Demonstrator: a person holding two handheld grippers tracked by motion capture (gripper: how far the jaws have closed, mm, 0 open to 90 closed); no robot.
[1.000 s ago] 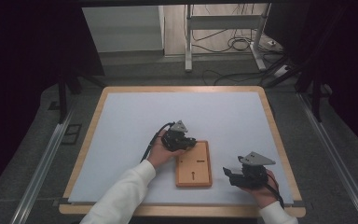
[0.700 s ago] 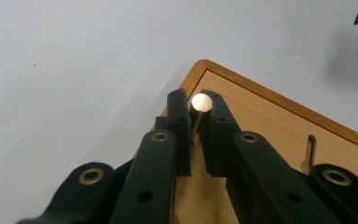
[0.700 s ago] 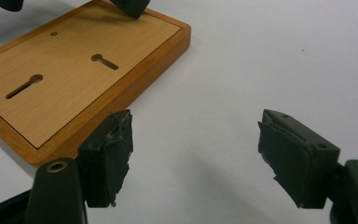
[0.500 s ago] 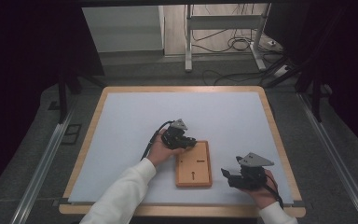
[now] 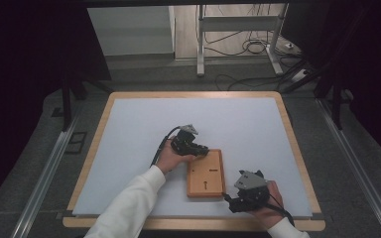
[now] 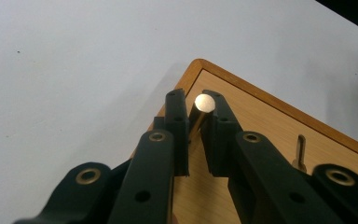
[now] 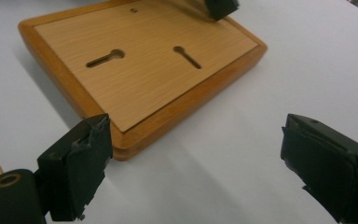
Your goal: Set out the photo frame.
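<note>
A flat wooden board (image 5: 206, 173) with two keyhole slots (image 7: 105, 58) lies on the white mat, near its front middle. My left gripper (image 6: 195, 109) is over the board's far left corner, shut on a small metal peg (image 6: 203, 103) with a round shiny end. In the high view that left gripper (image 5: 198, 148) sits at the board's top left edge. My right gripper (image 7: 193, 163) is open, low over the mat, just off the board's near right corner (image 7: 121, 140); it appears in the high view as the right gripper (image 5: 238, 201).
The white mat (image 5: 129, 148) lies in a wooden-rimmed tabletop (image 5: 297, 148). Beyond the table's far edge stand a metal frame (image 5: 238, 29) and loose cables (image 5: 250, 47) on the floor. Metal rails (image 5: 44, 173) run along both sides.
My right gripper has slid left and nearer the front edge, closer to the board's near right corner. My left gripper has stayed at the board's far left corner.
</note>
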